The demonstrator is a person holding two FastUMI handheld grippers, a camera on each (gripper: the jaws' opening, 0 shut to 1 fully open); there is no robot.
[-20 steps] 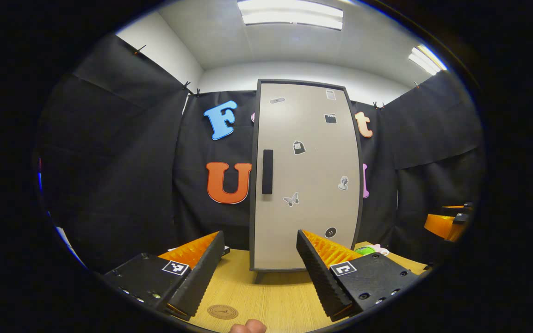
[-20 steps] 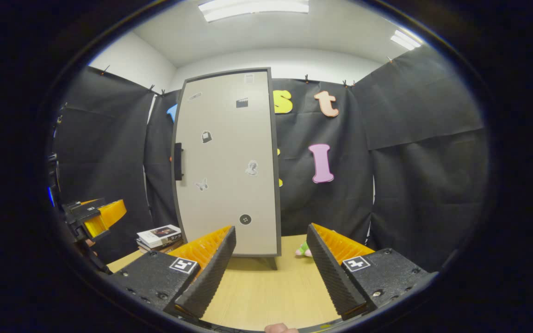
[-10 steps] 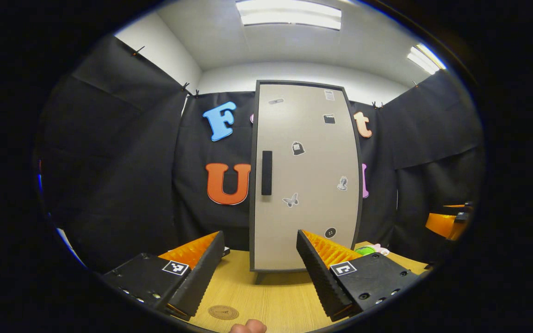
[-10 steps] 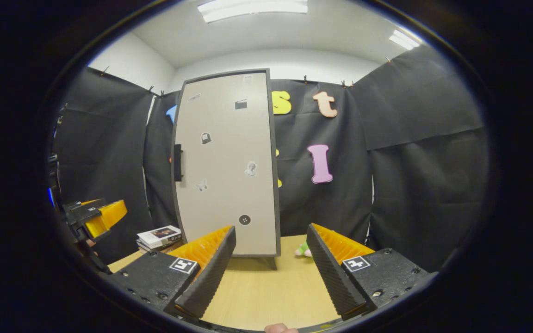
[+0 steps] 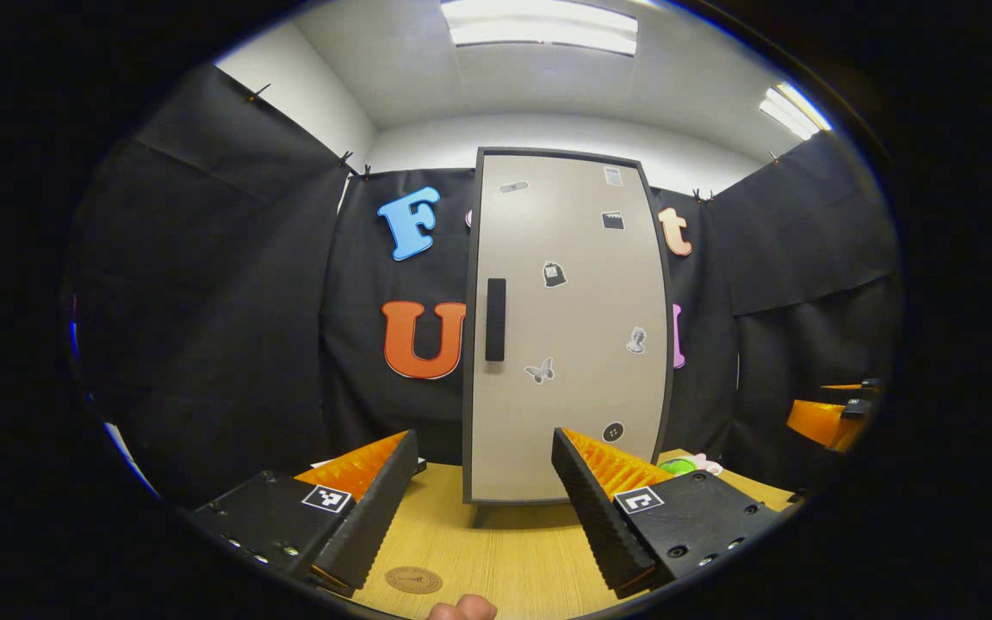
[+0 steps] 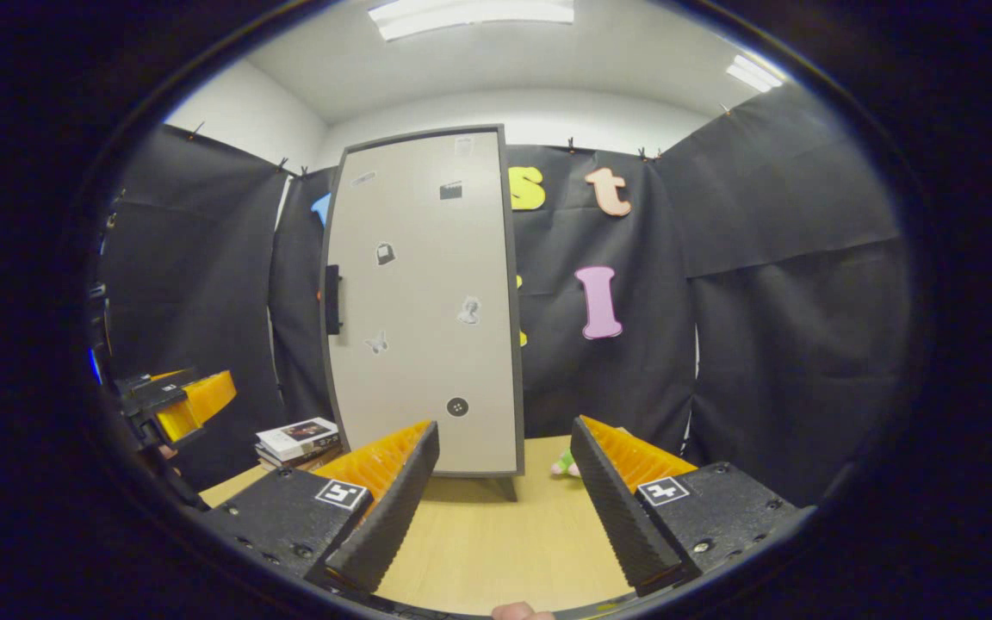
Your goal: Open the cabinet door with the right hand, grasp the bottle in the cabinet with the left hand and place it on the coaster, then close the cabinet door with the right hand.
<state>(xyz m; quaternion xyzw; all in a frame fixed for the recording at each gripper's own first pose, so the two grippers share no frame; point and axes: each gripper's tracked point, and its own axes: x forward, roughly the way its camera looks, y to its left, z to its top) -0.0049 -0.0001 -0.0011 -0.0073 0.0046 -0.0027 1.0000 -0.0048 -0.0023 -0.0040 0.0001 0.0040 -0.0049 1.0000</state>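
The cabinet door (image 5: pixel 569 331) is shut, so your bottle is hidden behind it. You hold the right gripper (image 6: pixel 505 469) wide open and empty, well back from the door, ready for the dark handle (image 6: pixel 332 300). Your left gripper (image 5: pixel 483 478) waits wide open and empty too. The coaster (image 5: pixel 414 579) lies on the table (image 5: pixel 505 551) in front of the door, near you.

Beige stickered cabinet door (image 5: pixel 569 327), black handle (image 5: pixel 496 319)
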